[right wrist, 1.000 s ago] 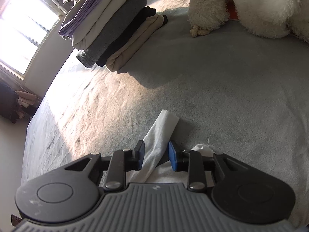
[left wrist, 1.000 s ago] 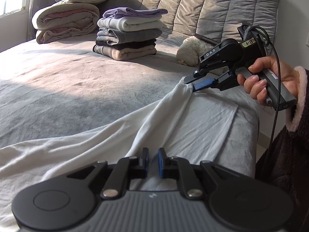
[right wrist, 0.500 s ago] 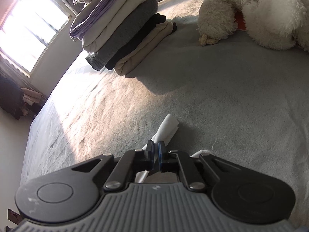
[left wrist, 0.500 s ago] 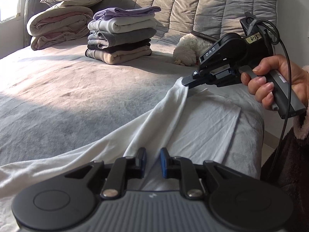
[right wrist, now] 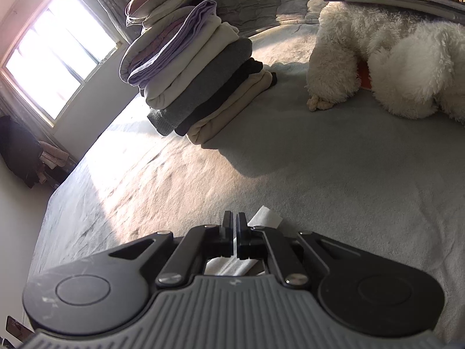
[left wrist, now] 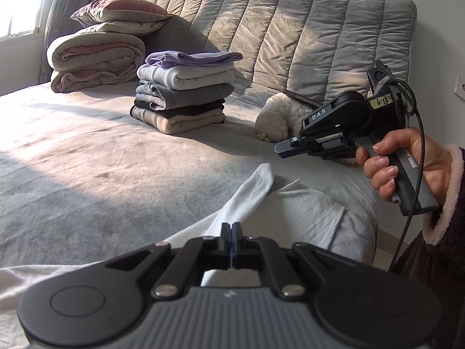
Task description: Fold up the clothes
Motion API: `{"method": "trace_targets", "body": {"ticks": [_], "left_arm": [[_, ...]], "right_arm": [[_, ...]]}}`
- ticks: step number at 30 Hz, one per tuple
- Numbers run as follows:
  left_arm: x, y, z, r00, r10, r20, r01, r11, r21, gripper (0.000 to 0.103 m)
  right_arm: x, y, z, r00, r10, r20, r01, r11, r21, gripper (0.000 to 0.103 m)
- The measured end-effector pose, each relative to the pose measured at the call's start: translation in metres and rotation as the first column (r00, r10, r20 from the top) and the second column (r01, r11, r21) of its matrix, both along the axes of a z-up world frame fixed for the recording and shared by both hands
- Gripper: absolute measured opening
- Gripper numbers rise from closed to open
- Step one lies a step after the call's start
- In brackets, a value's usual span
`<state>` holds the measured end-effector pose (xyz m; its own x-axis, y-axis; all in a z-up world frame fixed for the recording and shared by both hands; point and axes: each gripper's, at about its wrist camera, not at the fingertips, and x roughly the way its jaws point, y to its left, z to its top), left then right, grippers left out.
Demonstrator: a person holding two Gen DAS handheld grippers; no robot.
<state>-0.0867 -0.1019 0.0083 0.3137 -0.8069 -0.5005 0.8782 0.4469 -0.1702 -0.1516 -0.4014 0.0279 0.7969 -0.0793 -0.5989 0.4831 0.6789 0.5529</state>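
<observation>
A white garment (left wrist: 247,197) lies spread over the near right corner of the grey bed (left wrist: 87,174). One fold of it rises as a ridge into my left gripper (left wrist: 231,229), which is shut on that ridge. My right gripper (left wrist: 277,147), held by a hand (left wrist: 407,160), hangs shut a little above the ridge's far tip, with bare bed showing between them and nothing in its jaws. In the right wrist view the right gripper (right wrist: 234,224) is shut and the garment's tip (right wrist: 267,218) pokes out beside its right finger.
A stack of folded clothes (left wrist: 183,99) (right wrist: 200,87) stands mid-bed. A rolled duvet with pillows (left wrist: 96,55) sits at the back left. A white fluffy animal or toy (left wrist: 279,116) (right wrist: 392,67) lies near the quilted headboard (left wrist: 290,29). The bed's edge (left wrist: 369,218) drops off at the right.
Both grippers have shut and risen. The left closed on the garment's ridge. The right closed at the ridge's tip, then came up off it, and the tip now lies on the bed.
</observation>
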Motion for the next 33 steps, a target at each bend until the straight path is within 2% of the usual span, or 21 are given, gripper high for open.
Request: {"method": "trace_targets", "body": {"ticks": [3,5,9,11,12,13,21,24,28,33], "left_arm": [[-0.001,0.0,0.0,1.0,0.003,-0.013,-0.003,1.0,0.0,0.0],[0.001,0.001,0.0,0.999,0.014,-0.032,-0.015,1.0,-0.012,0.0],[0.006,0.004,0.002,0.997,0.03,-0.066,-0.033,0.998,-0.046,0.0],[0.007,0.005,0.004,0.997,0.031,-0.077,-0.036,0.998,-0.058,0.0],[0.007,0.005,0.004,0.996,0.032,-0.08,-0.037,0.997,-0.061,0.0],[0.007,0.005,0.004,0.996,0.031,-0.082,-0.036,0.997,-0.063,0.0],[0.005,0.009,0.006,0.996,0.016,-0.092,-0.023,0.997,-0.078,0.0],[0.003,0.01,0.006,0.995,0.004,-0.097,-0.011,0.997,-0.079,0.0],[-0.002,0.009,0.003,0.995,-0.022,-0.101,0.015,0.998,-0.068,0.0],[-0.01,0.007,-0.004,0.993,-0.052,-0.108,0.048,0.998,-0.044,0.0]], "right_arm": [[-0.006,-0.002,-0.002,1.0,0.003,-0.024,-0.002,1.0,0.031,0.003],[-0.009,-0.003,-0.006,0.999,0.023,-0.04,-0.02,0.996,0.093,0.014],[-0.012,0.001,-0.018,0.994,0.106,-0.009,-0.099,0.951,0.292,0.017],[-0.011,0.008,-0.021,0.99,0.138,0.008,-0.132,0.926,0.355,0.035],[-0.01,0.012,-0.022,0.989,0.148,0.015,-0.143,0.918,0.369,0.049],[-0.008,0.015,-0.023,0.987,0.159,0.018,-0.154,0.912,0.38,0.05],[0.012,0.045,-0.048,0.98,0.195,0.041,-0.187,0.834,0.519,0.049],[0.018,0.046,-0.053,0.985,0.164,0.049,-0.166,0.842,0.514,0.038],[0.019,0.031,-0.056,0.996,0.068,0.065,-0.092,0.848,0.522,0.025],[0.013,0.012,-0.062,0.997,-0.047,0.068,0.005,0.855,0.519,0.014]]}}
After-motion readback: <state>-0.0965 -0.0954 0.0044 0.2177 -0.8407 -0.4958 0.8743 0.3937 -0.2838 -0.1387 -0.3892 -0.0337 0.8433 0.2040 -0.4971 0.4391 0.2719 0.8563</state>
